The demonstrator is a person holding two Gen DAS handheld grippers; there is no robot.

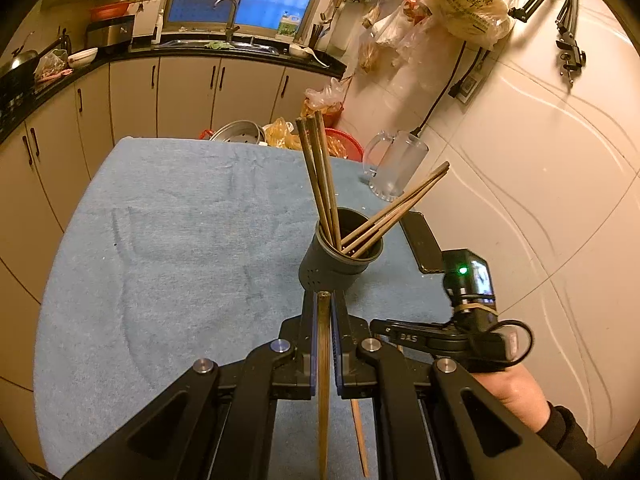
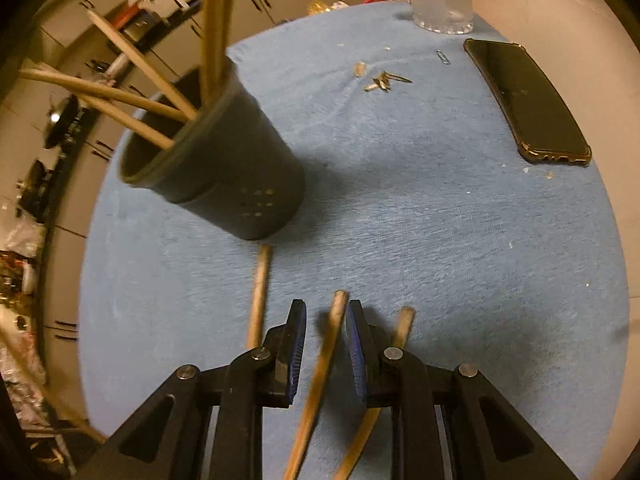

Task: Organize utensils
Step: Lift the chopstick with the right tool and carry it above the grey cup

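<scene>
A dark round utensil cup (image 1: 340, 256) stands on the blue cloth and holds several wooden chopsticks (image 1: 320, 176). My left gripper (image 1: 324, 300) is shut on one chopstick (image 1: 323, 380), just short of the cup. In the right wrist view the cup (image 2: 224, 168) is at the left. My right gripper (image 2: 326, 316) is open low over the cloth, with one loose chopstick (image 2: 320, 376) lying between its fingers. Two more loose chopsticks lie on either side, one to the left (image 2: 258, 292) and one to the right (image 2: 400, 332).
A black phone (image 2: 528, 100) lies on the cloth at the right. A clear glass mug (image 1: 394, 168) stands at the far right corner by the tiled wall. Small scraps (image 2: 382, 80) and a paperclip (image 2: 443, 57) lie beyond the cup. Kitchen cabinets and sink are behind the table.
</scene>
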